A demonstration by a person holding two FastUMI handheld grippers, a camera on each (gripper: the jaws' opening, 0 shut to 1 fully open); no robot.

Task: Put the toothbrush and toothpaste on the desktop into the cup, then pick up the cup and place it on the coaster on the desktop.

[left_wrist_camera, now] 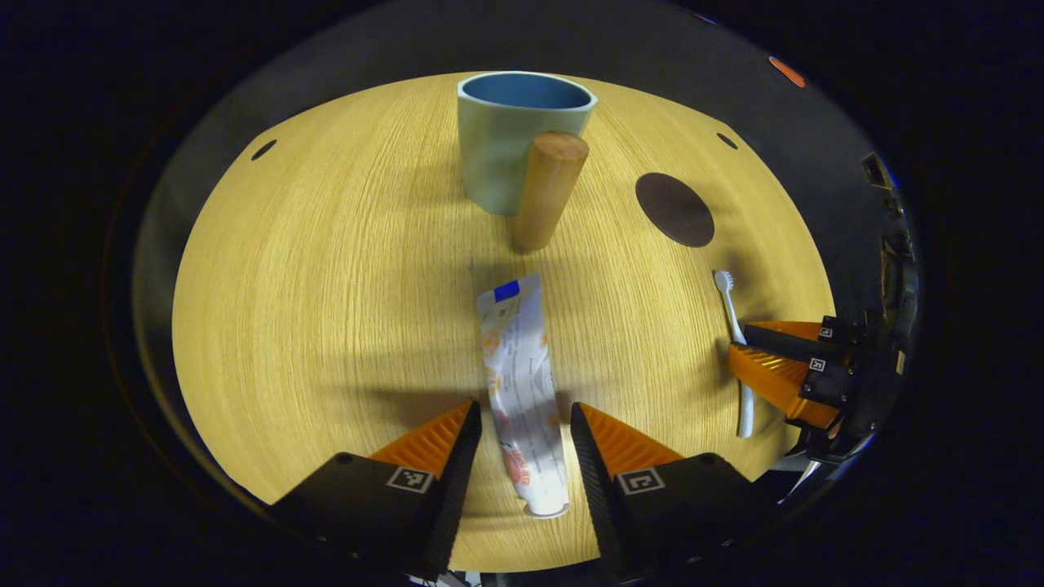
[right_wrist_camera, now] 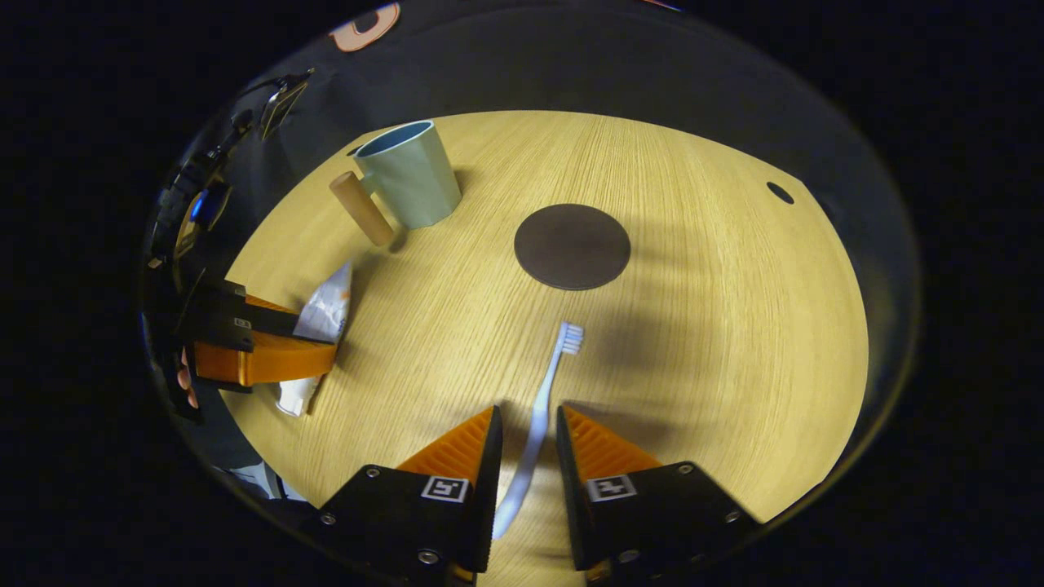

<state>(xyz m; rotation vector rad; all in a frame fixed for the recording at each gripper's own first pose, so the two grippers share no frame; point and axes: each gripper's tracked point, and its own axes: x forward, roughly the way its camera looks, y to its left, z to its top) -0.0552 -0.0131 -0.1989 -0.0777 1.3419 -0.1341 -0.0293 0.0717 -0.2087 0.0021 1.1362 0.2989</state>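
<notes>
Left tongs (left_wrist_camera: 522, 424) straddled the toothpaste (left_wrist_camera: 522, 391), jaws apart, tube between them, not yet pinched. Right tongs (right_wrist_camera: 526, 440) likewise bracketed the toothbrush (right_wrist_camera: 538, 408), released. Step in hand appeared to be grasping both; next move calls for closing, then lifting toward the cup (left_wrist_camera: 514, 139) ahead. Coaster (right_wrist_camera: 572, 246) lay beyond the brush on the wooden desktop (right_wrist_camera: 718, 342); dark booth wall behind.
</notes>
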